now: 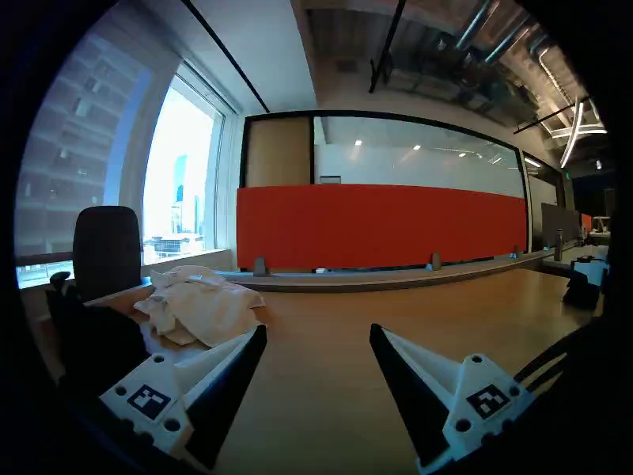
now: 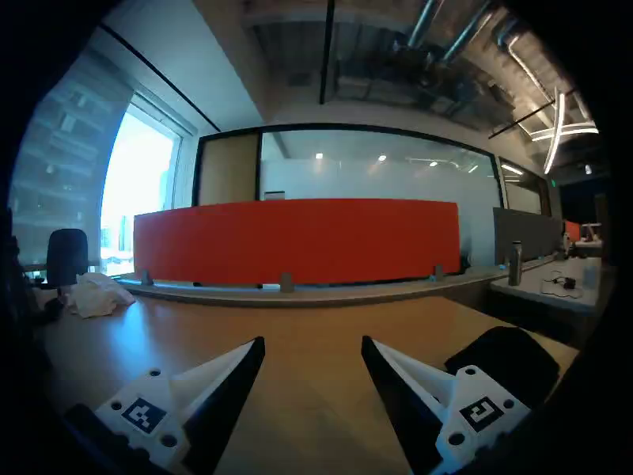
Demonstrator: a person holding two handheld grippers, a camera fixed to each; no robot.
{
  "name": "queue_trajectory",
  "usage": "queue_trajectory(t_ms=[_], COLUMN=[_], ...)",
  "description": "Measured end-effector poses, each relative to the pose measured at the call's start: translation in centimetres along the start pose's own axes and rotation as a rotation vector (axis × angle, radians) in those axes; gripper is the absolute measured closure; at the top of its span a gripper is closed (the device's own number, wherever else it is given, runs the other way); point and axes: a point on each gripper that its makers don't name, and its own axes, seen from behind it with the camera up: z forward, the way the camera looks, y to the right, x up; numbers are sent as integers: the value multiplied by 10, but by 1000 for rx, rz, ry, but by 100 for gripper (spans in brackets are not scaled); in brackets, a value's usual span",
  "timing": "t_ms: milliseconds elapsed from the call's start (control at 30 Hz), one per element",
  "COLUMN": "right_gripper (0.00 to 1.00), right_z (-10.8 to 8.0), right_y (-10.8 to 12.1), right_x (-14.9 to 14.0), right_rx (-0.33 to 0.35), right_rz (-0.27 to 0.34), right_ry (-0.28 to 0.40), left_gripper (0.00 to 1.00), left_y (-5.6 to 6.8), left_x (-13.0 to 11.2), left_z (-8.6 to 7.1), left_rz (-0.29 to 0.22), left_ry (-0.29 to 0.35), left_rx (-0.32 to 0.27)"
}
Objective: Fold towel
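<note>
A crumpled white cloth towel (image 1: 198,305) is seen ahead-left of the left hand-held gripper (image 1: 318,336) and right hand-held gripper (image 2: 312,344), both spread apart.

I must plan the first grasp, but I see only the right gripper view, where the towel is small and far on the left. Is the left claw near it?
Observer: Yes. In the left gripper view the crumpled white towel lies on the wooden desk, close ahead of the left claw, toward its left finger.
Operator: Does that claw hold anything?
Observer: No. It is open, with bare desk between its fingers.
Operator: Is any towel edge flat?
Observer: No, it is a bunched heap of folds.
</note>
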Motion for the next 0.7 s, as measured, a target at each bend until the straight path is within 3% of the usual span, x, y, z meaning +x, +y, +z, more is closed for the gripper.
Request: queue_trajectory(t_ms=[700], right_gripper=[6], right_z=[0], right_y=[-1], right_x=[-2], right_rx=[-4], right_rz=[-26], right_ry=[-8], left_gripper=[3], left_y=[-1], left_x=[0], left_z=[0], left_rz=[0], left_ry=[0], left_rx=[0])
